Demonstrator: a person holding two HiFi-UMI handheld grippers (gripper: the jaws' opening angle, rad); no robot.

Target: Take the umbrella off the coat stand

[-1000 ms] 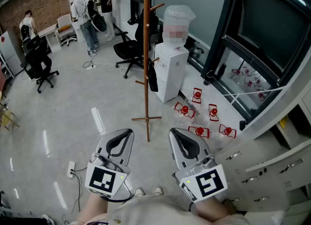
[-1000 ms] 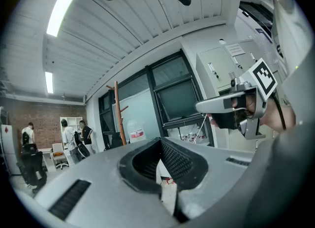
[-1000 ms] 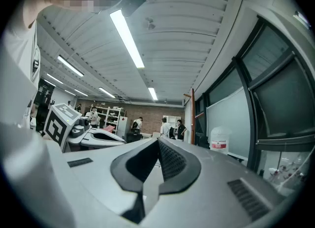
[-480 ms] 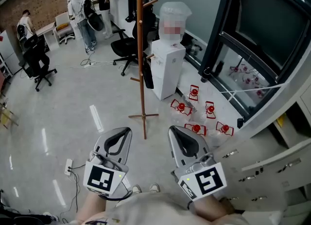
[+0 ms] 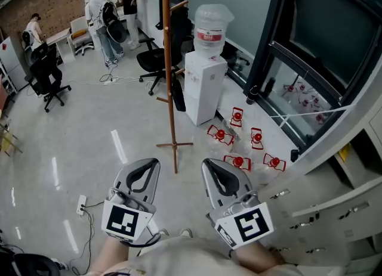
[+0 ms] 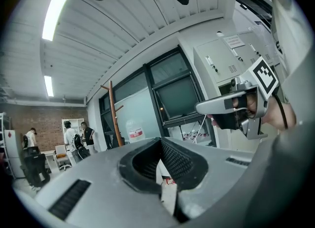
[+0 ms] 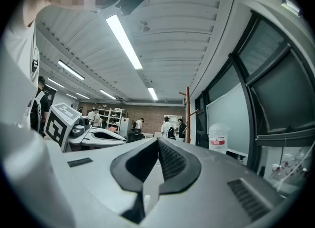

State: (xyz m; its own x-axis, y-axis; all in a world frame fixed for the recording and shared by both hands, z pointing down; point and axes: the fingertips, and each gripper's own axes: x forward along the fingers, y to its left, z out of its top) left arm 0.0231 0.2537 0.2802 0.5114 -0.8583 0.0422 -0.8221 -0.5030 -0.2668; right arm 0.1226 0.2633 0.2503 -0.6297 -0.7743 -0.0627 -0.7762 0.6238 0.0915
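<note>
A tall wooden coat stand (image 5: 168, 72) rises from the floor ahead of me, beside a white water dispenser (image 5: 203, 87). A dark folded umbrella (image 5: 178, 94) hangs from a low peg on the stand's right side. My left gripper (image 5: 149, 163) and right gripper (image 5: 210, 164) are held level side by side, well short of the stand's base, both shut and holding nothing. The stand's pole (image 6: 112, 116) shows far off in the left gripper view, and the same pole (image 7: 187, 114) in the right gripper view. The umbrella cannot be made out in either gripper view.
Several red-capped water jugs (image 5: 239, 161) lie on the floor right of the stand. Black office chairs (image 5: 152, 60) and people (image 5: 98, 15) are farther back. A glass-fronted wall (image 5: 310, 60) and cabinets run along the right. A power strip (image 5: 82, 206) with cables lies at the left.
The stand, dispenser and jugs have slid left and closer in the head view. Both grippers have stayed shut and side by side while coming nearer to the stand.
</note>
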